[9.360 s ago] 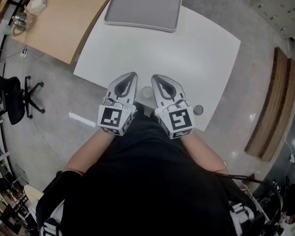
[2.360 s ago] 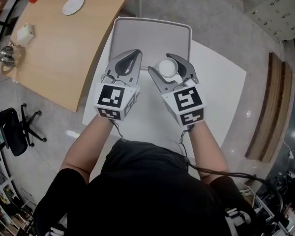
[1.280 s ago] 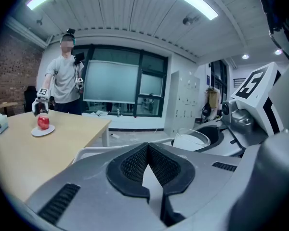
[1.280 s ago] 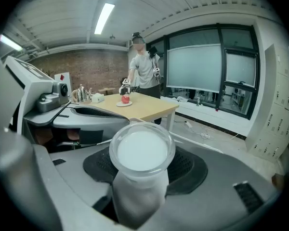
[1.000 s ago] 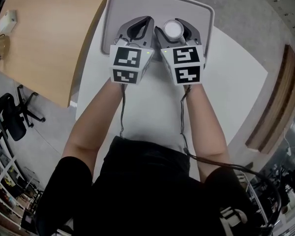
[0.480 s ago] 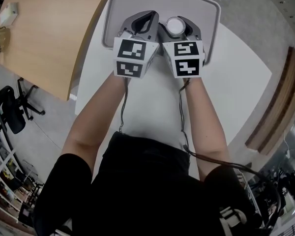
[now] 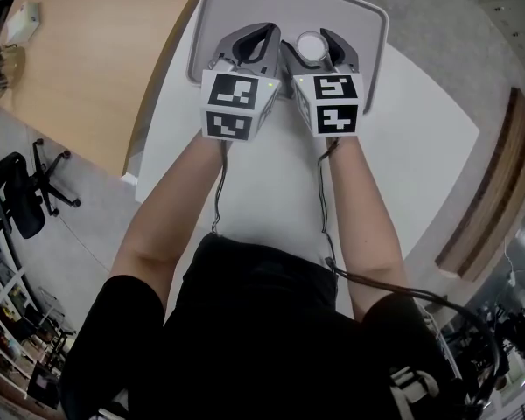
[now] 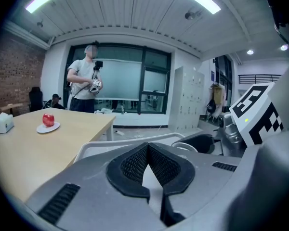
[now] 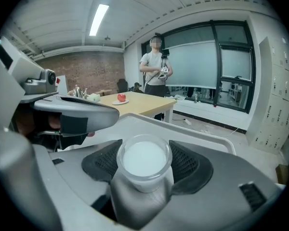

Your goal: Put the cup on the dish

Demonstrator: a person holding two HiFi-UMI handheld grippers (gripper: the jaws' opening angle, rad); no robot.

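Note:
A small translucent white cup (image 7: 311,46) sits between the jaws of my right gripper (image 7: 311,44), which is shut on it. In the right gripper view the cup (image 9: 144,159) stands upright with its mouth up, held by its sides. It is over the near part of the grey dish (image 7: 245,3), a rimmed tray at the far end of the white table (image 7: 402,129). Whether the cup touches the tray I cannot tell. My left gripper (image 7: 255,40) is close beside the right, also over the tray, shut and empty, its tips (image 8: 147,147) meeting.
A wooden table (image 7: 87,51) adjoins on the left, with a red apple on a plate (image 8: 48,121). A person (image 8: 86,81) stands far back by the windows. An office chair (image 7: 26,199) is on the floor at left. The tray's rim (image 9: 231,143) curves behind the cup.
The cup was taken from the table's near edge by my right gripper. Both grippers moved forward to the tray. In the last half second they barely shifted.

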